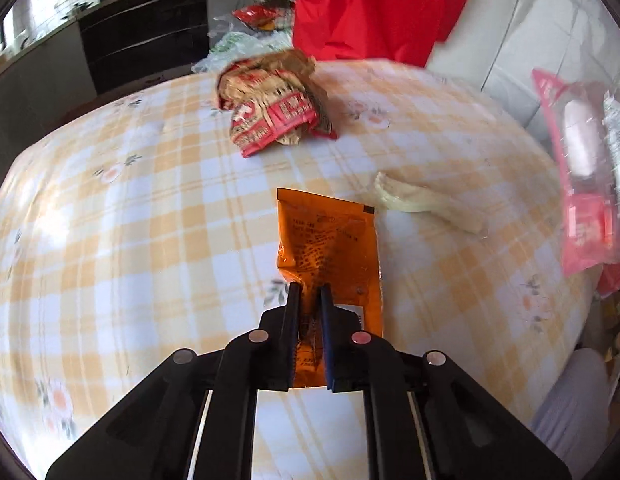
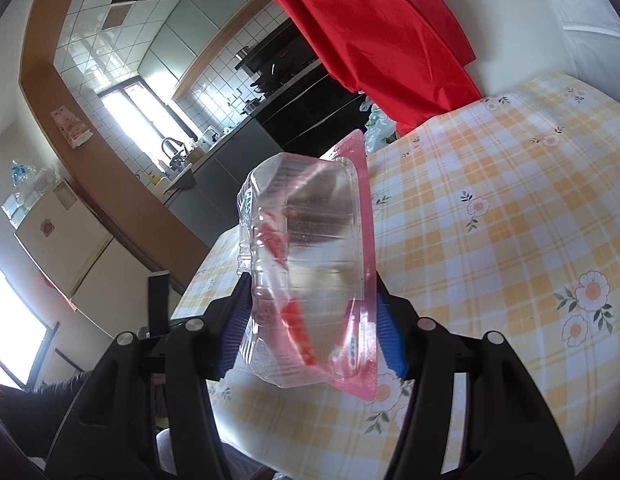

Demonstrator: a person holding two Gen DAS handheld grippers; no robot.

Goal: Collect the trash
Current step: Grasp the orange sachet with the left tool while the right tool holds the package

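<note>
In the left wrist view my left gripper [image 1: 310, 289] is shut on an orange foil sachet [image 1: 330, 240], pinching its near end just above the yellow checked tablecloth [image 1: 129, 220]. A crumpled brown and red snack bag [image 1: 275, 104] lies further back. A pale crumpled wrapper [image 1: 422, 200] lies to the right of the sachet. In the right wrist view my right gripper [image 2: 310, 284] is shut on a clear plastic blister pack with a pink backing [image 2: 310, 264], held up above the table. That pack also shows at the right edge of the left wrist view [image 1: 586, 168].
A red cloth [image 1: 370, 4] hangs behind the table's far edge, also in the right wrist view [image 2: 370, 32]. Plastic bags and snack packets [image 1: 253, 20] are piled beyond the far edge. A white sofa [image 1: 530, 32] stands at the right. Kitchen counters [image 2: 237, 128] lie to the left.
</note>
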